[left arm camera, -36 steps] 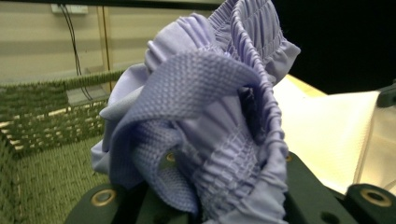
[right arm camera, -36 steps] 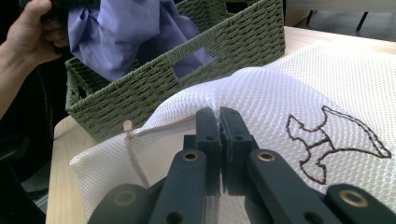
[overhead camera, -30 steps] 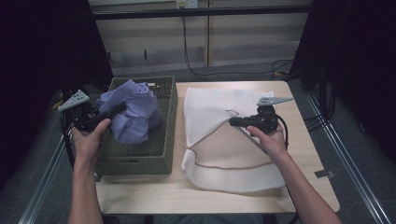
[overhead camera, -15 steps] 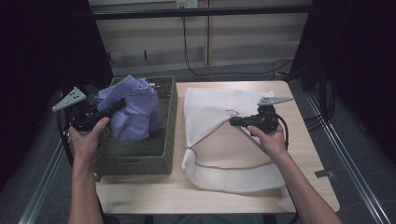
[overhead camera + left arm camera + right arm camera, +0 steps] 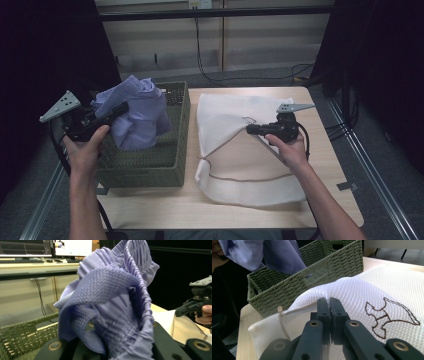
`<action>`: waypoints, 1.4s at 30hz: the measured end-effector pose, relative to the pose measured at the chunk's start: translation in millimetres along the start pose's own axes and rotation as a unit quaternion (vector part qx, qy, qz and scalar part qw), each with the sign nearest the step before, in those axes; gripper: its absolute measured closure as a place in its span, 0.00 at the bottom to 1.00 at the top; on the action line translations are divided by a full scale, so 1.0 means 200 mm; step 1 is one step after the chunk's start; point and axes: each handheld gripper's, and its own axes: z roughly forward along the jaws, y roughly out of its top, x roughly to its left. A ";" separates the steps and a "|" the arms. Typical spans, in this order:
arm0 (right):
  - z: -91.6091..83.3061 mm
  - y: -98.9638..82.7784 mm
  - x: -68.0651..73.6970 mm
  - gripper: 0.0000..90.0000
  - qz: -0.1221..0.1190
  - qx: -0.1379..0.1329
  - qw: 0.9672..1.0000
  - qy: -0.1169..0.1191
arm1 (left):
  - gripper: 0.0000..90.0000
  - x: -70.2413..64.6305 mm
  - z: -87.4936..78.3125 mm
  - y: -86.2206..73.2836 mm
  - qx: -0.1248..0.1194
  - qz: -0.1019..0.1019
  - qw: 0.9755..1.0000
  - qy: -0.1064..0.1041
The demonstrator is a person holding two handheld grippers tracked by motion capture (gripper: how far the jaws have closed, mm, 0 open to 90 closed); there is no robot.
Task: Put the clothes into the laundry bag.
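Observation:
A lilac garment (image 5: 135, 115) with a gathered waistband hangs above the green woven basket (image 5: 150, 167), its lower part still inside. My left gripper (image 5: 120, 107) is shut on that garment (image 5: 115, 310), whose cloth bunches over its jaws. A white mesh laundry bag (image 5: 235, 150) with a brown embroidered figure (image 5: 390, 315) lies flat on the table. My right gripper (image 5: 248, 129) is shut on the bag's upper layer (image 5: 352, 290) and holds it pinched up near the drawstring edge (image 5: 283, 322).
The basket (image 5: 304, 280) stands at the table's left side, close beside the bag. The wooden tabletop (image 5: 330, 165) shows to the right of and in front of the bag. Metal rails (image 5: 372, 165) flank the table, and cables (image 5: 210, 55) run along the floor behind.
My left hand has lifted the lilac garment higher out of the basket. The right hand and the bag have stayed where they were.

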 end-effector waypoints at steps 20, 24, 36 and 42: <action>0.01 0.00 0.00 0.98 -0.003 0.002 1.000 0.001 | 0.86 -0.14 -0.07 0.11 -0.040 0.043 0.998 -0.002; 0.01 0.00 0.01 0.98 -0.002 0.002 1.000 0.001 | 0.86 -0.15 -0.09 0.13 -0.047 0.046 0.998 0.002; 0.01 0.00 0.01 0.98 -0.002 0.003 1.000 0.002 | 0.86 -0.17 -0.18 0.17 -0.065 0.056 0.996 0.013; 0.01 0.00 0.01 0.98 -0.002 0.004 1.000 0.002 | 0.86 -0.24 -0.21 0.21 -0.082 0.069 0.994 0.011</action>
